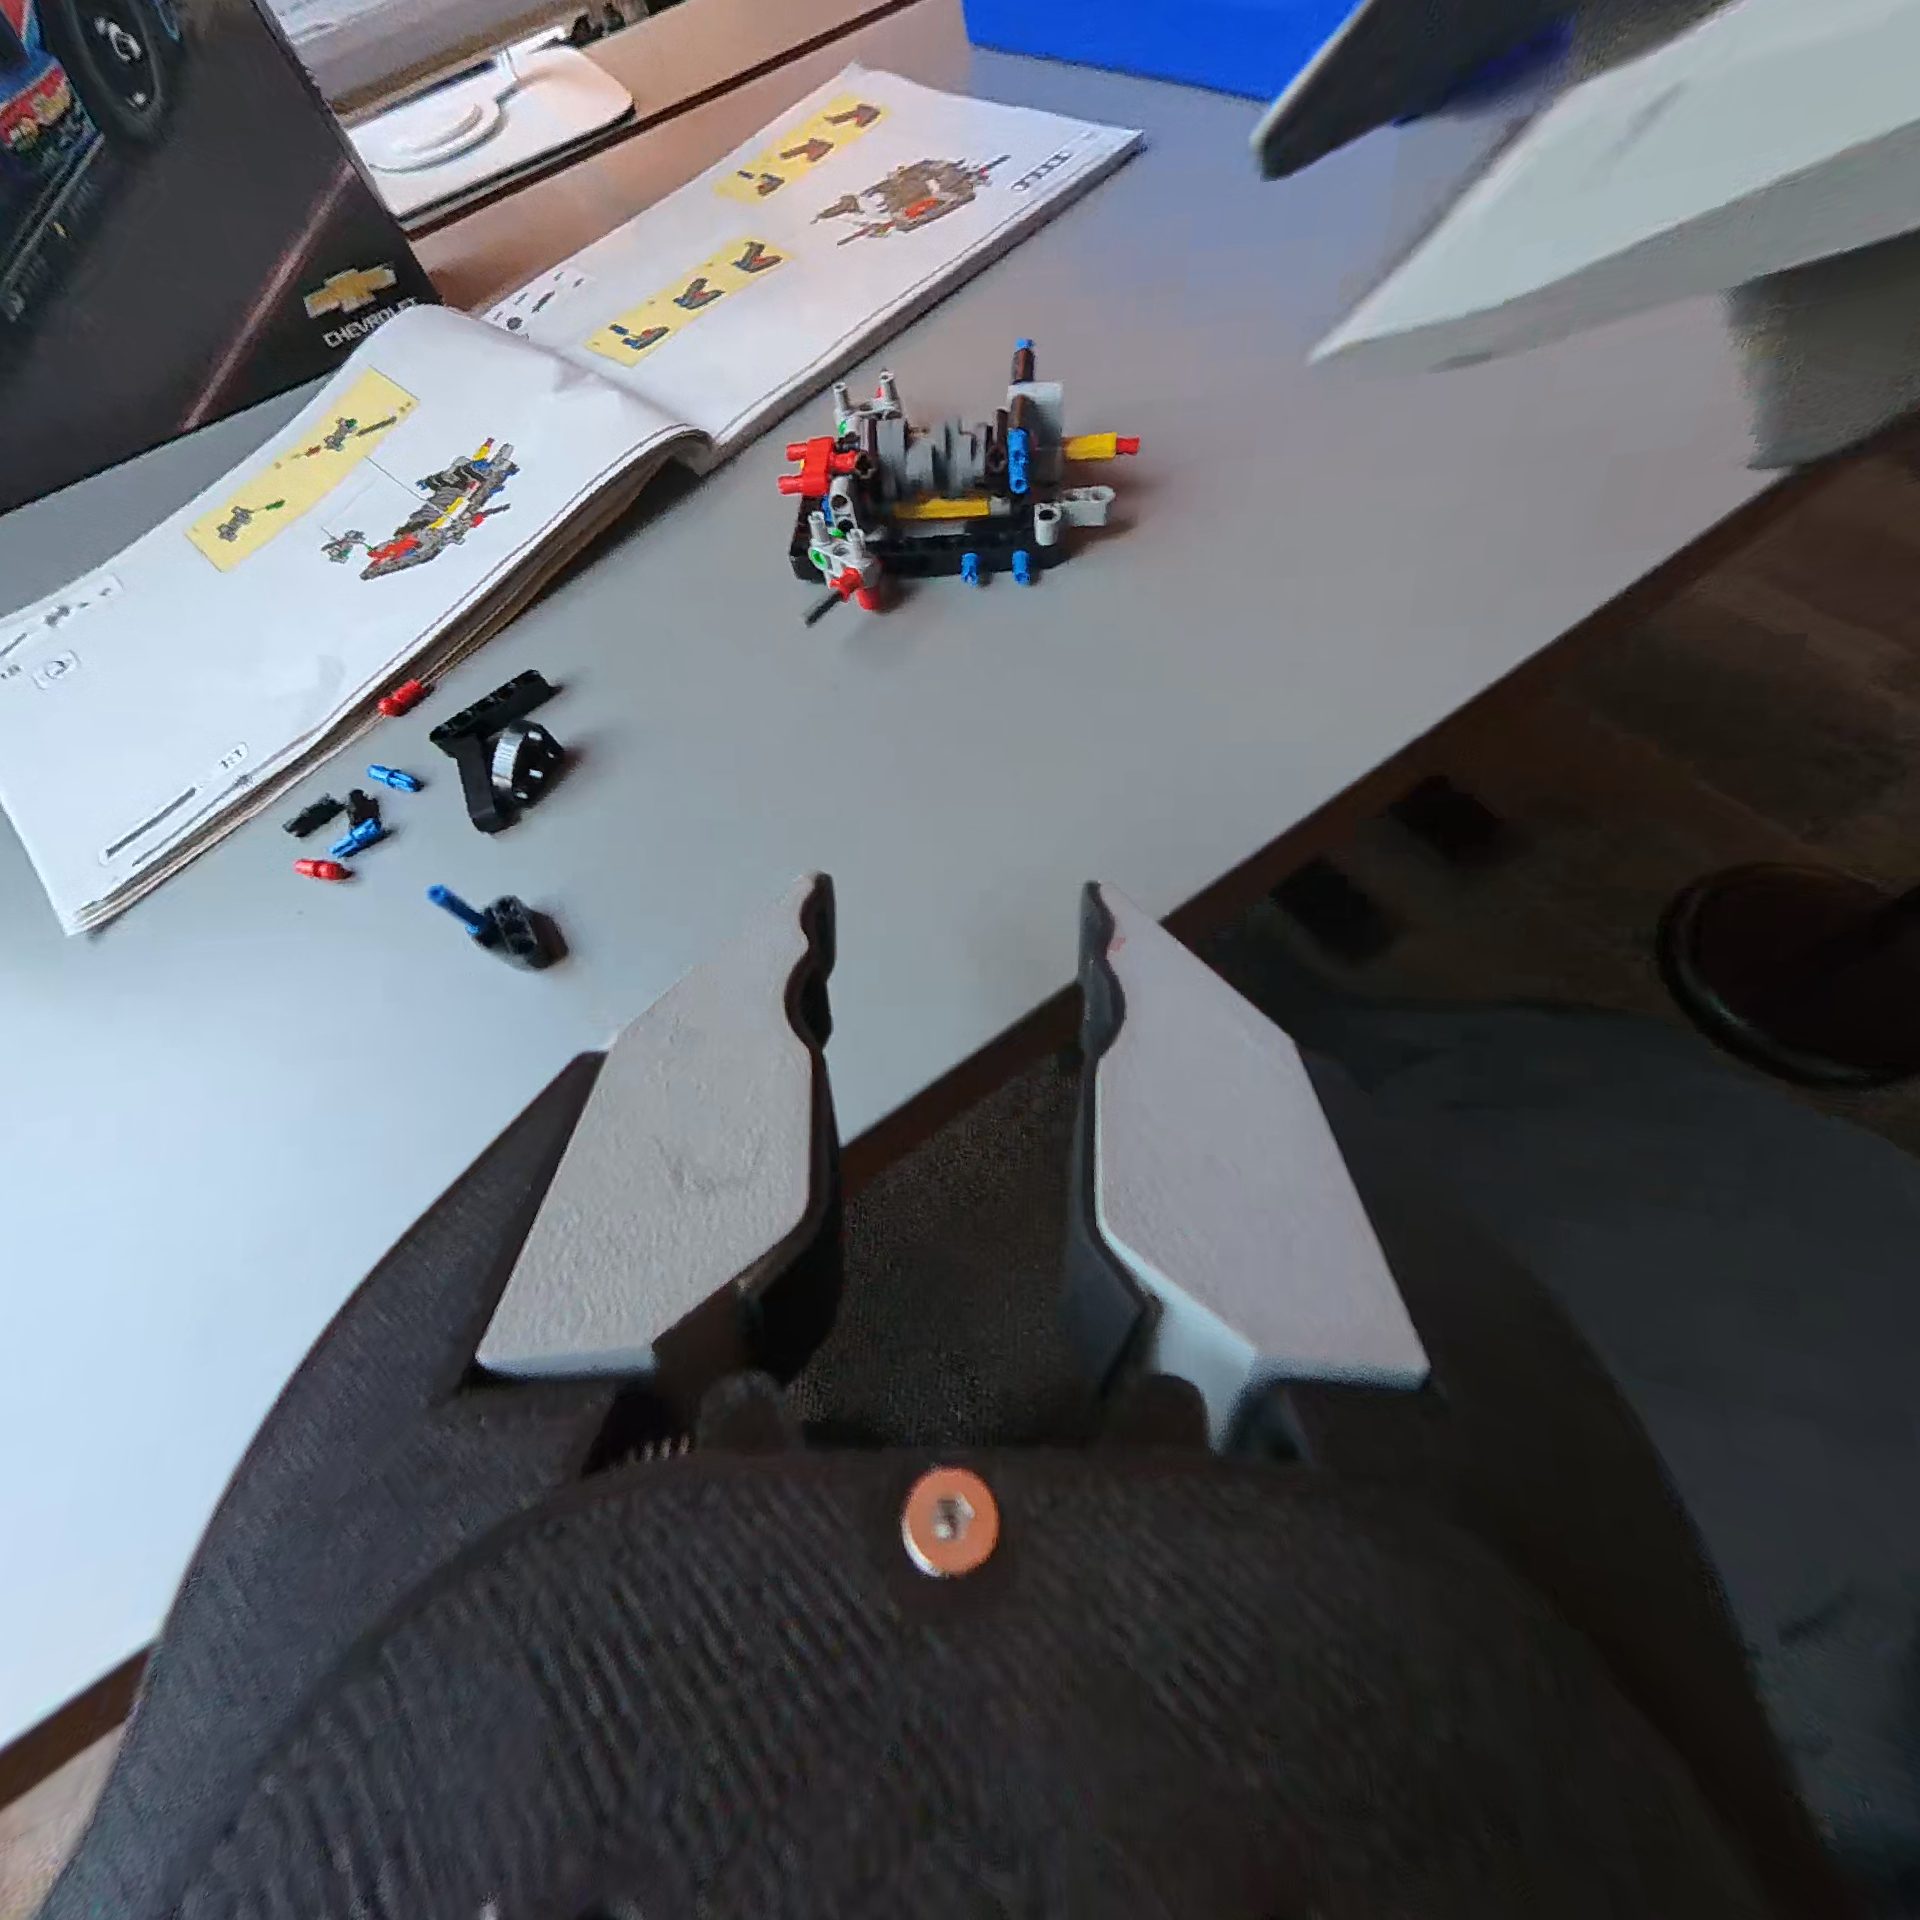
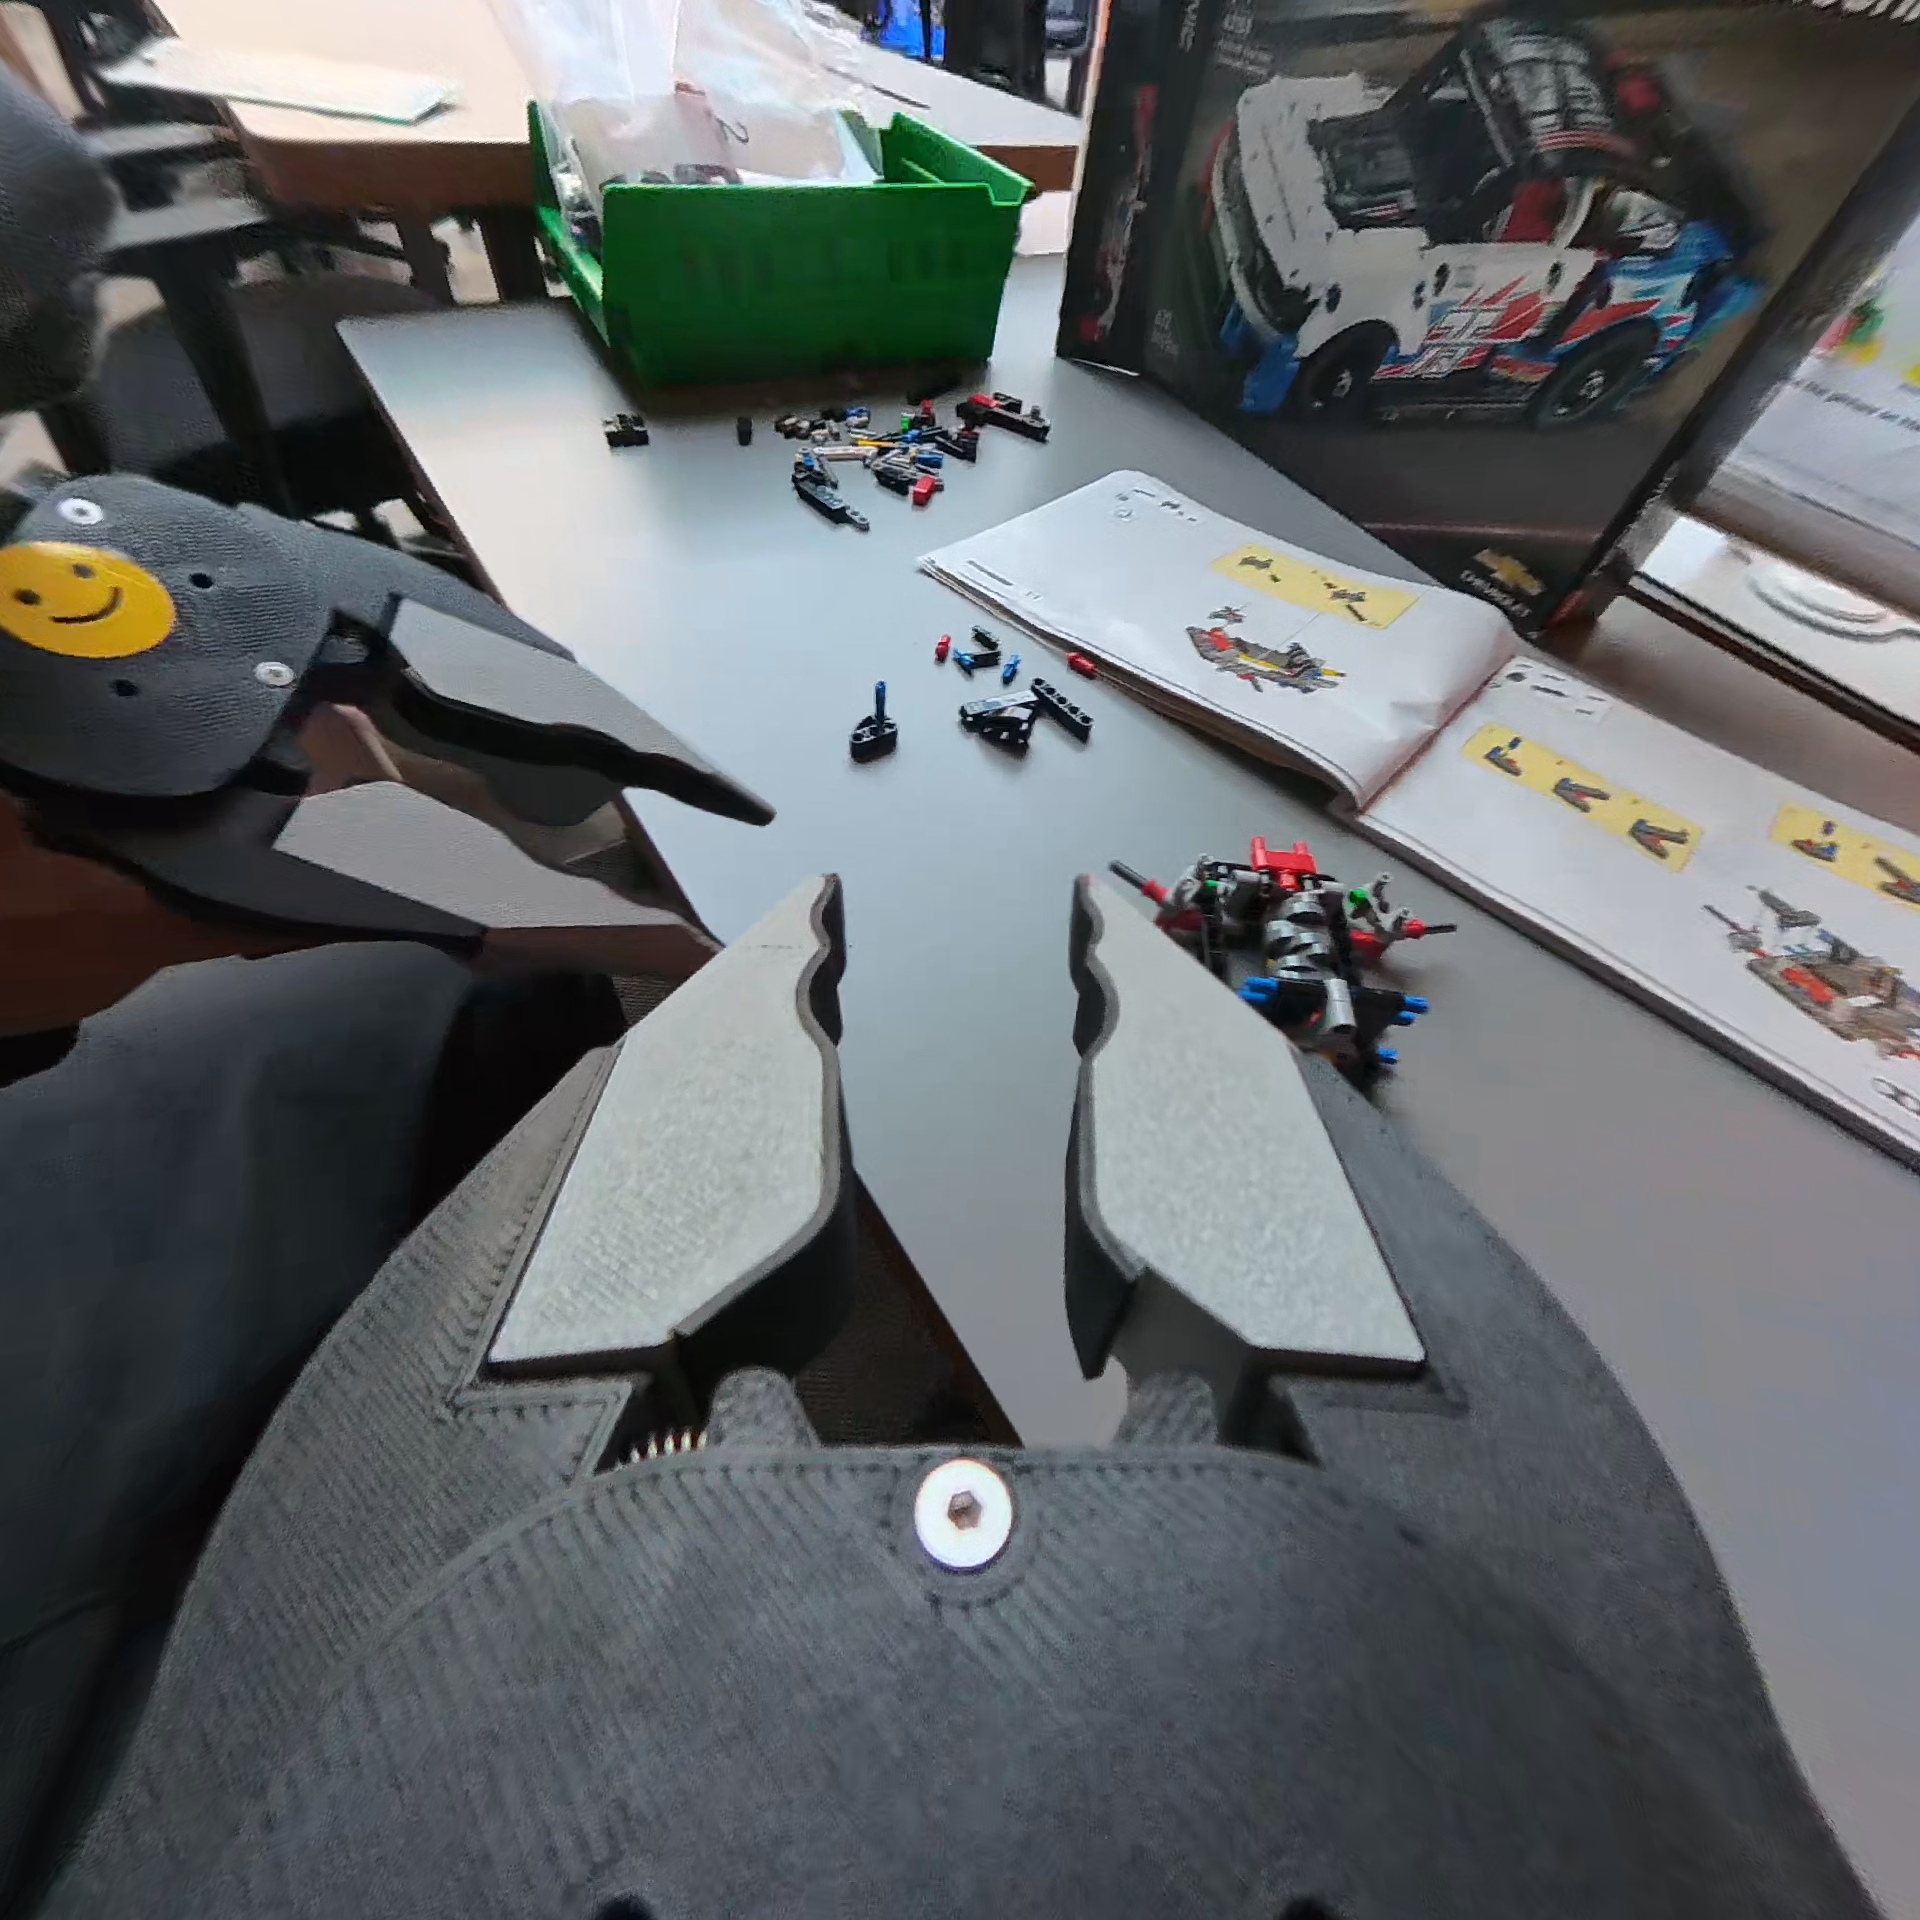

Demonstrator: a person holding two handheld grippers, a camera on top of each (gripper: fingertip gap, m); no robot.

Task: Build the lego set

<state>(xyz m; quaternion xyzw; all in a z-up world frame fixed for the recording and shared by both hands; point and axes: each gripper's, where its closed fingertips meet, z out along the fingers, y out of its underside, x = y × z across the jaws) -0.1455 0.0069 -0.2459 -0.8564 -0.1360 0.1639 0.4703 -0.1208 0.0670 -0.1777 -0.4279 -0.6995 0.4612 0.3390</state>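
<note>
Evidently nothing is in hand yet: the left tool [image 1: 956,904] hangs over the near edge of the grey surface [image 1: 1195,727] with its jaws spread wide and empty, and the right tool [image 2: 956,904] is likewise wide and empty. The half-built multicoloured plastic brick assembly [image 1: 940,488] stands upright beside the open white paper instruction booklet [image 1: 343,582], probably so the pictured steps can be checked against it. Small loose pieces, among them a black angled beam with a ring [image 1: 499,758] and blue and red pins [image 1: 364,821], lie sorted beside the booklet's near corner, seemingly staged for the next step. From the right tool, the assembly [image 2: 1299,956] sits just beyond its right finger, while the loose pieces lie well ahead.
</note>
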